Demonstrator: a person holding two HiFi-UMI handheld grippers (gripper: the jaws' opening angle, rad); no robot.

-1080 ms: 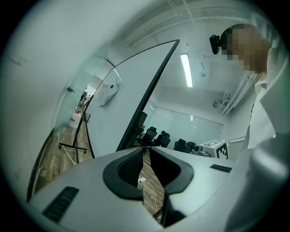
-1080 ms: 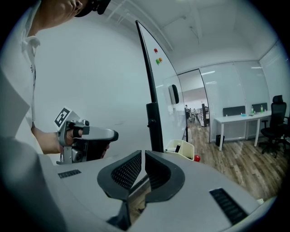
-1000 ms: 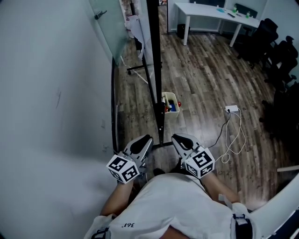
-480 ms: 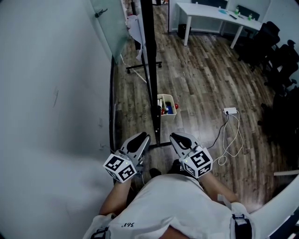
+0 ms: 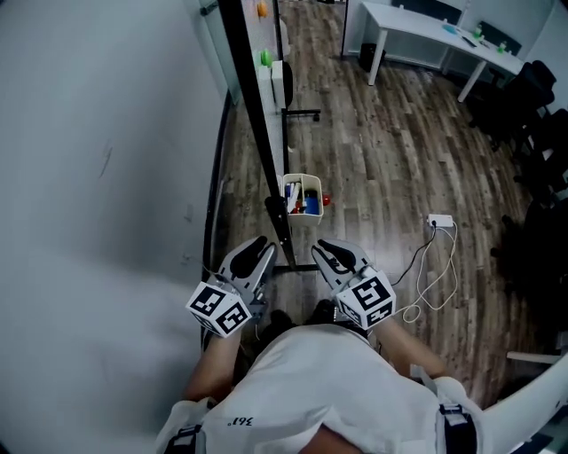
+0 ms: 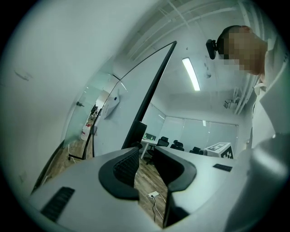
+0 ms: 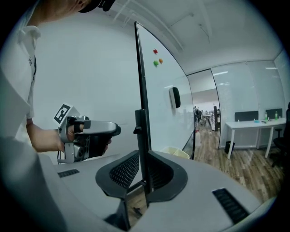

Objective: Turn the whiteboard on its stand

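The whiteboard (image 5: pixel 250 106) shows edge-on, its top running past the upper edge of the head view. High on its face, coloured dots (image 7: pixel 156 63) are too small to tell magnets from marks. The bin (image 5: pixel 302 177) at centre holds things too small to name. Upper right, the bits on the desk (image 5: pixel 417 25) are too small to name. The office chairs (image 5: pixel 532 97) at far right are dark and cropped by the edge. The jaws of the right gripper (image 7: pixel 144 153) have just been opening. The board's black edge shows in their gap, but whether it stands between the pads (image 7: pixel 124 170) or beyond them is unclear.
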